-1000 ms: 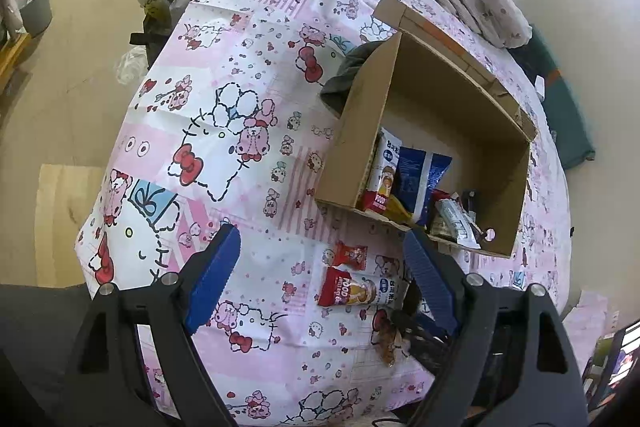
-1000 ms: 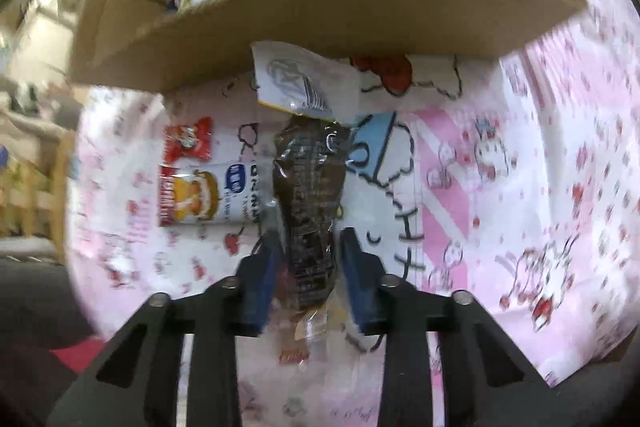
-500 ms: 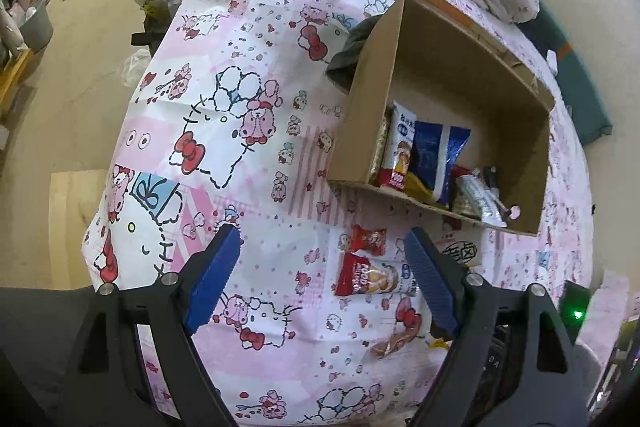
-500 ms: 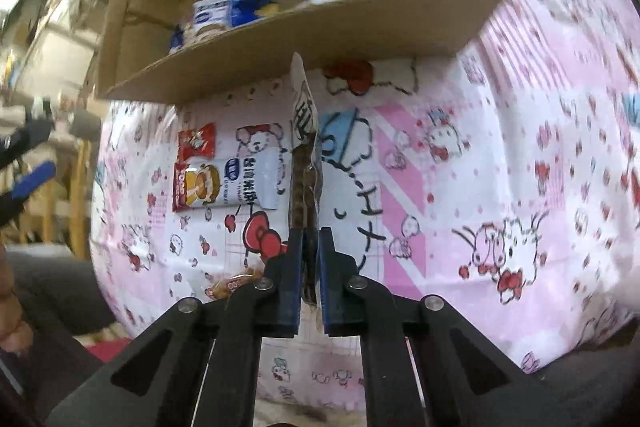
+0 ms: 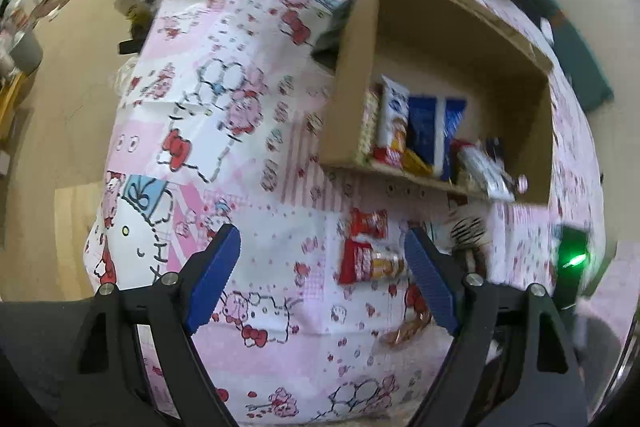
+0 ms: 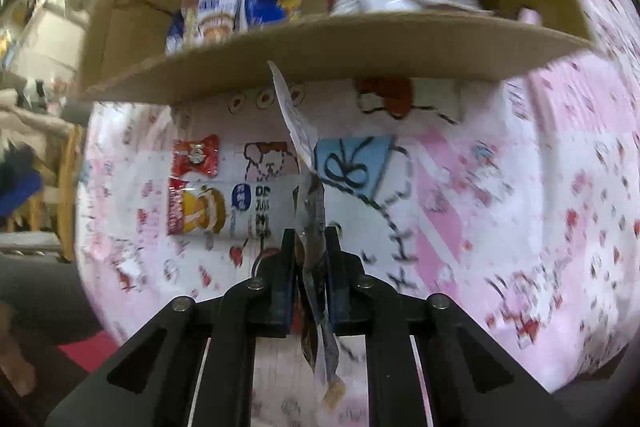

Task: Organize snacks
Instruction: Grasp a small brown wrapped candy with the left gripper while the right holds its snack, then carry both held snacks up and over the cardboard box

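Clenched edge-on around a dark snack packet (image 6: 310, 227) so it hangs free to carry to the cardboard box (image 6: 332, 51) just ahead, the right gripper (image 6: 310, 247) contrasts with the left gripper (image 5: 320, 267), spread wide and empty above the red snack packs (image 5: 366, 247), likely its pick.

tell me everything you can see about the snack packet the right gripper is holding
The snack packet is a thin, crinkly plastic wrapper, dark brown lower down with a white printed end on top. It stands edge-on and roughly upright, pinched between the shut pads of the right gripper, with its tail hanging below them. Its white tip reaches up in front of the cardboard box wall; whether they touch is unclear. It is lifted off the pink cartoon-print cloth.
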### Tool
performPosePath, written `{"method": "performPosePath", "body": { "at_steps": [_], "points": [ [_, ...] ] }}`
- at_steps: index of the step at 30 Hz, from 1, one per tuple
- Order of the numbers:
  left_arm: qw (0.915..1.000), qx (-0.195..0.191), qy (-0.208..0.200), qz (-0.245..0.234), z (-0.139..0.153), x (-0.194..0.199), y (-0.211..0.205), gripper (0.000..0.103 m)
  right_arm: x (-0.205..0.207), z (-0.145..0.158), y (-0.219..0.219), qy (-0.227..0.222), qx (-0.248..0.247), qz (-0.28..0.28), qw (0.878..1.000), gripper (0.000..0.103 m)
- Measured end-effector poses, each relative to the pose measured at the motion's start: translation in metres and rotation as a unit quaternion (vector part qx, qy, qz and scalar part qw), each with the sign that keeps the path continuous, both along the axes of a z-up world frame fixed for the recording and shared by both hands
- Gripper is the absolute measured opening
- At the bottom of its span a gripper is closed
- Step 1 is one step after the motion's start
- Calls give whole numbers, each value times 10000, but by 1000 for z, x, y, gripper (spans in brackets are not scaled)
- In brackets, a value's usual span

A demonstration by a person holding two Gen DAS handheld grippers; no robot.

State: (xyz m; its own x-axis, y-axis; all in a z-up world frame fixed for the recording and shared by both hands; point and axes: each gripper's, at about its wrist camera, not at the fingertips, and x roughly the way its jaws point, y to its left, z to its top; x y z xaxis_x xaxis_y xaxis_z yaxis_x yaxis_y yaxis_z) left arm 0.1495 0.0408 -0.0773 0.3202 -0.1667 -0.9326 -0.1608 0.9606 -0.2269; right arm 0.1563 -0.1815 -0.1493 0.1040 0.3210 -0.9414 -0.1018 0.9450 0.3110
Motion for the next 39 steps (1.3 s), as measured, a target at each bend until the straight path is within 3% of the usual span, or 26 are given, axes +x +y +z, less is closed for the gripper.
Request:
{"method": "performPosePath", "body": {
  "at_steps": [4, 7, 11, 16, 20, 21, 22, 23, 24, 29, 39],
  "points": [
    [9940, 70, 350, -1031, -17, -10, -40, 82, -16, 28, -25, -101, 233, -58, 9997, 13],
    [9777, 269, 804, -1920, -41, -22, -81, 81, -26, 44, -40, -295, 334, -171, 9989, 13],
    [9491, 683, 986, -2911, -64, -42, -129, 76, -29, 45, -63, -366, 611, -646, 9954, 13],
    [9315, 916, 994, -3376, -84, -45, -160, 73, -31, 47, -76, -404, 836, -896, 9916, 13],
    [9254, 939, 1191, -3473, -104, -39, -169, 69, -31, 47, -82, -408, 902, -1009, 9900, 13],
    [9245, 949, 1117, -3518, -105, -39, -171, 56, -31, 47, -83, -405, 936, -1038, 9894, 13],
    [9233, 933, 992, -3591, -102, -39, -172, 21, -31, 48, -84, -412, 961, -1052, 9889, 13],
    [9201, 955, 936, -3682, -100, -39, -174, 14, -30, 49, -85, -425, 968, -1055, 9888, 13],
    [9154, 994, 924, -3790, -98, -40, -176, 13, -30, 49, -85, -430, 978, -1051, 9887, 13],
    [9301, 759, 821, -3500, -81, -36, -167, 13, -32, 49, -81, -441, 1057, -953, 9888, 13],
    [9644, 736, 434, -2504, -50, -22, -112, 13, -31, 51, -61, -465, 1125, -707, 9900, 13]
  ]
}}
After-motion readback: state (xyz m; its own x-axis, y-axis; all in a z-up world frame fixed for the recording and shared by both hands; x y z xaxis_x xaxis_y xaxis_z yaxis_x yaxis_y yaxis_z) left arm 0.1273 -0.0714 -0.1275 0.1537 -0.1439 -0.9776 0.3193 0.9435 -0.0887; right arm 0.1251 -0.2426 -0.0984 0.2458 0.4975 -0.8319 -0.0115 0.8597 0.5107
